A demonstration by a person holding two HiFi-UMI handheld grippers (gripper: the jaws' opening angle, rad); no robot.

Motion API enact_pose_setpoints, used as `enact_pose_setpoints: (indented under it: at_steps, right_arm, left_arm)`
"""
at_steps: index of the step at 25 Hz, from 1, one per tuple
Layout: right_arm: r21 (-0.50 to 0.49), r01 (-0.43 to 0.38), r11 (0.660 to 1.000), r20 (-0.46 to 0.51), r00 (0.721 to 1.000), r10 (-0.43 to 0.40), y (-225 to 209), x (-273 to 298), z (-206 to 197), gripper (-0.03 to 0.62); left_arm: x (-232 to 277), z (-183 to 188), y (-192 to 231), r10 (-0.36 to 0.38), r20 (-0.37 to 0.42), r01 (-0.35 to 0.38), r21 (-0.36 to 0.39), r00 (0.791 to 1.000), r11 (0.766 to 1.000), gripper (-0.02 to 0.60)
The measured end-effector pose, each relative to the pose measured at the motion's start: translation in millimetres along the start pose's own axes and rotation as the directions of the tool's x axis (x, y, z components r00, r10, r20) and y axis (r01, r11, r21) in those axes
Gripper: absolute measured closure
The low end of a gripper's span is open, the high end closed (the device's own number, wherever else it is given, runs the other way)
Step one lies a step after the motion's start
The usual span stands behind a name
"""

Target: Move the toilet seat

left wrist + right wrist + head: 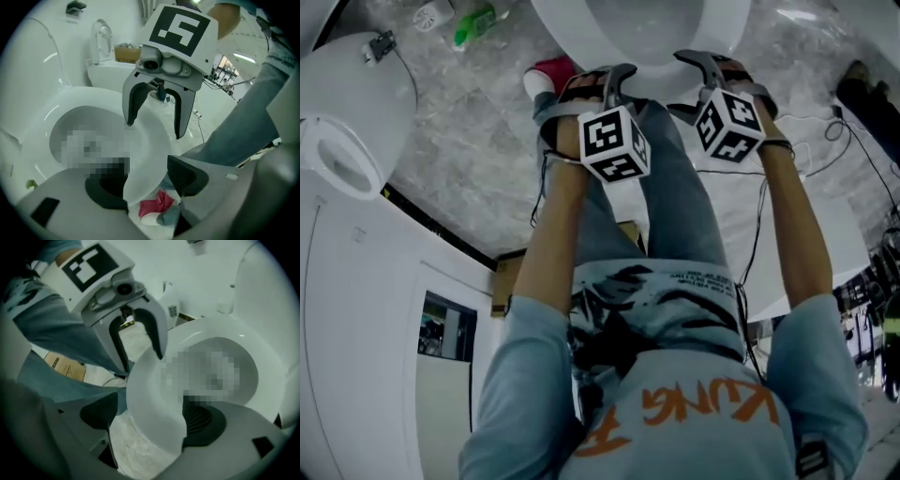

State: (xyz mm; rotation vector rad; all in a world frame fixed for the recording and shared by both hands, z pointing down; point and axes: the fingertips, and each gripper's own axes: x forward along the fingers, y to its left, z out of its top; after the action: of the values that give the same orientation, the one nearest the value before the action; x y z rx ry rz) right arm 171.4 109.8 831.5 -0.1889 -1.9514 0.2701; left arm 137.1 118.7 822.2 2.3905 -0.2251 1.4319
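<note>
At the near rim of the white toilet seat (152, 394), both tools sit side by side, the left gripper (147, 185) just left of the right gripper (150, 417). Each has its jaws spread wide and straddles the seat's edge, one jaw over the bowl and one outside, without pinching it. A red shoe (553, 70) stands on the floor beside the bowl.
</note>
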Motion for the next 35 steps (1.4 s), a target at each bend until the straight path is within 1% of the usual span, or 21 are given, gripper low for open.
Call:
enact_pose_setpoints:
  at_steps: [1, 2, 4, 6, 9, 10, 11, 13, 15, 18, 22, 24, 26, 27, 29, 30, 32, 34, 35]
  right_arm:
    - [-0.057, -0.025, 0.998, -0.045, 0.999, 0.023, 5.0, 6.2, -5.4, 0.164]
    - [-0.112, -0.053, 0.992, -0.089, 0.995, 0.043, 9.8, 11.8, -10.5, 0.160]
    - [-0.202, -0.095, 0.975, -0.159, 0.985, 0.063, 16.1, 21.3, -18.4, 0.160]
    - [-0.256, -0.117, 0.960, -0.201, 0.977, 0.066, 17.6, 28.4, -22.7, 0.161]
    - [-0.300, -0.139, 0.944, -0.246, 0.967, 0.064, 18.3, 36.9, -25.1, 0.162]
    - [-0.316, -0.145, 0.938, -0.259, 0.964, 0.061, 18.1, 39.7, -25.0, 0.169]
    - [-0.336, -0.148, 0.930, -0.270, 0.961, 0.055, 17.5, 42.3, -24.3, 0.193]
    - [-0.379, -0.152, 0.913, -0.291, 0.956, 0.038, 16.9, 46.5, -23.3, 0.264]
    - [-0.401, -0.159, 0.902, -0.313, 0.949, 0.029, 16.7, 48.4, -23.4, 0.266]
    - [-0.396, -0.156, 0.905, -0.316, 0.948, 0.025, 16.6, 47.1, -22.9, 0.270]
    - [-0.383, -0.164, 0.909, -0.303, 0.952, 0.044, 20.7, 35.8, -19.9, 0.272]
    - [-0.376, -0.169, 0.911, -0.292, 0.955, 0.057, 22.5, 27.0, -16.6, 0.273]
    - [-0.369, -0.176, 0.913, -0.281, 0.957, 0.071, 25.6, 18.2, -12.7, 0.275]
    - [-0.365, -0.180, 0.913, -0.278, 0.957, 0.077, 26.8, 13.8, -10.8, 0.276]
    - [-0.357, -0.192, 0.914, -0.276, 0.957, 0.094, 28.6, 5.2, -6.4, 0.276]
    - [-0.351, -0.201, 0.914, -0.275, 0.956, 0.105, 30.0, 1.0, -3.9, 0.278]
    - [-0.339, -0.219, 0.915, -0.265, 0.955, 0.131, 33.3, -7.9, 0.6, 0.279]
    - [-0.328, -0.232, 0.916, -0.246, 0.957, 0.155, 36.3, -18.0, 5.2, 0.279]
    - [-0.323, -0.237, 0.916, -0.237, 0.958, 0.164, 37.5, -23.2, 8.0, 0.281]
  left_arm:
    - [2.2, -1.9, 0.0, 0.005, -0.011, -0.005, 0.037, 1.000, 0.999, 0.330]
    - [4.4, -3.7, -0.1, 0.009, -0.022, -0.007, 0.069, 1.000, 0.998, 0.324]
    - [9.1, -6.2, -1.8, 0.000, -0.036, 0.003, 0.093, 0.999, 0.996, 0.306]
    - [14.4, -8.5, -5.5, -0.017, -0.050, 0.022, 0.101, 0.999, 0.995, 0.290]
    - [20.0, -9.3, -11.5, -0.033, -0.063, 0.041, 0.119, 0.997, 0.992, 0.276]
    - [21.4, -9.1, -12.6, -0.036, -0.066, 0.043, 0.123, 0.997, 0.991, 0.275]
    - [22.6, -8.9, -12.8, -0.034, -0.068, 0.043, 0.127, 0.997, 0.991, 0.272]
    - [24.2, -8.7, -12.4, -0.028, -0.071, 0.038, 0.135, 0.997, 0.990, 0.270]
    - [25.1, -8.8, -11.3, -0.023, -0.072, 0.033, 0.138, 0.997, 0.990, 0.270]
    - [23.4, -9.6, -10.0, -0.014, -0.076, 0.025, 0.149, 0.997, 0.988, 0.267]
    - [15.7, -9.8, -11.0, 0.003, -0.080, 0.013, 0.200, 0.997, 0.980, 0.259]
    - [10.4, -7.9, -12.6, 0.016, -0.076, 0.003, 0.243, 0.997, 0.970, 0.259]
    - [4.0, -7.5, -15.3, 0.041, -0.077, -0.016, 0.302, 0.996, 0.953, 0.254]
    - [0.1, -7.7, -14.2, 0.071, -0.079, -0.039, 0.348, 0.994, 0.937, 0.250]
    - [-9.7, -7.0, -5.5, 0.158, -0.072, -0.109, 0.451, 0.985, 0.886, 0.242]
    - [-14.4, -6.1, -2.4, 0.185, -0.064, -0.132, 0.480, 0.981, 0.867, 0.234]
    - [-17.6, -4.9, -4.5, 0.185, -0.055, -0.134, 0.497, 0.981, 0.857, 0.229]
    - [-15.9, -4.8, -11.1, 0.162, -0.058, -0.109, 0.516, 0.985, 0.850, 0.229]
    - [-16.1, -3.3, -13.4, 0.149, -0.055, -0.100, 0.516, 0.987, 0.851, 0.225]
